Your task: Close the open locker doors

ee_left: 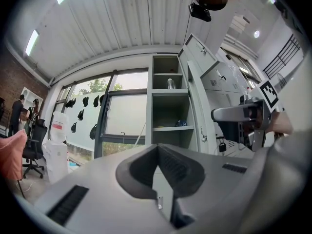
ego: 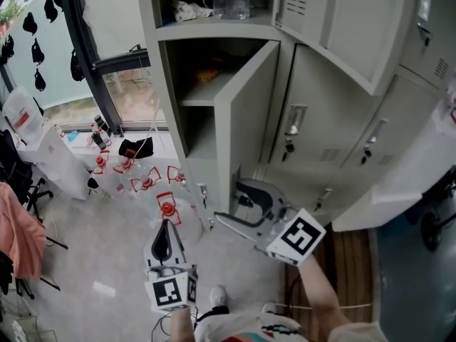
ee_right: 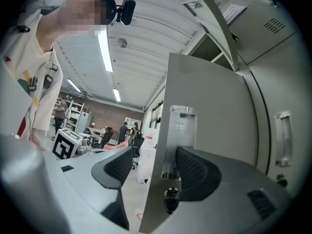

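Observation:
A grey bank of lockers (ego: pixel 214 155) stands ahead with two doors open. The lower open door (ego: pixel 249 112) swings out toward me; the upper open door (ego: pixel 335 27) juts out at the right. My right gripper (ego: pixel 234 204) is open, its jaws astride the lower door's free edge near the bottom. In the right gripper view (ee_right: pixel 156 169) the door (ee_right: pixel 209 96) and its latch handle (ee_right: pixel 181 130) sit between the pads, the left pad clear of the metal. My left gripper (ego: pixel 165 242) is shut and empty, held in the air left of the door, pointing at the open compartments (ee_left: pixel 168 111).
Several red-marked water jugs (ego: pixel 146 180) stand on the floor by the window. A white container (ego: pixel 43 148) and a pink cloth (ego: pixel 18 234) are at the left. Closed locker doors (ego: pixel 313 120) fill the right. People (ee_right: pixel 122 130) stand far back in the room.

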The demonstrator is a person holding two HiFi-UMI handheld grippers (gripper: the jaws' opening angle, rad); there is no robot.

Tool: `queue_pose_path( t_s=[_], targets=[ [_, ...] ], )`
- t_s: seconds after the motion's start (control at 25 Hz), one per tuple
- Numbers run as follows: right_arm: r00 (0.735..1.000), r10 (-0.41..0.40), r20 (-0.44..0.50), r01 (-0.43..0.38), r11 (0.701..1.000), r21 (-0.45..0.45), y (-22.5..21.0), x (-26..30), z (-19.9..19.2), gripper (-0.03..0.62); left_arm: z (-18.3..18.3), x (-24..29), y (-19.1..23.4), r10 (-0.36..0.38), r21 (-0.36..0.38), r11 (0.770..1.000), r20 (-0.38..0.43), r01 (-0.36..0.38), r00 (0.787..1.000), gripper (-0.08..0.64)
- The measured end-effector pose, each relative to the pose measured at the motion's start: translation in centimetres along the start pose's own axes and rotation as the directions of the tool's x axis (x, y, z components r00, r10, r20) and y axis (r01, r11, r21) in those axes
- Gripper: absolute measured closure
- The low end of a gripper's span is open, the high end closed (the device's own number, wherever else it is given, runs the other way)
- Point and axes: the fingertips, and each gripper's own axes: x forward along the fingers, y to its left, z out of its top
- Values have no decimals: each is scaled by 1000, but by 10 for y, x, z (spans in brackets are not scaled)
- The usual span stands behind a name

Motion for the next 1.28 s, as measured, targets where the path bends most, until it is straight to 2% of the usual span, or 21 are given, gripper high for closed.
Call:
queue_pose_path(
  t_s=[0.48,0.84,1.08,1.28],
  targets=[
    [998,-16,-59,17,1000,11,-8,63,-5,325,-11,21,48,-27,-12,1000,-23,27,999,555],
    [990,-95,-104,95,995,-4,-27,113,-13,325,-17,38,103,-10,-19,1000,-23,10,1000,555],
    [983,-129,-129,132,991,10,-44,135,-17,325,-24,49,121,-17,-32,999,-35,16,999,555],
    [973,-189,-134,190,982,-7,-61,156,-22,325,-31,56,141,-6,-47,999,-46,3,999,555]
  ],
)
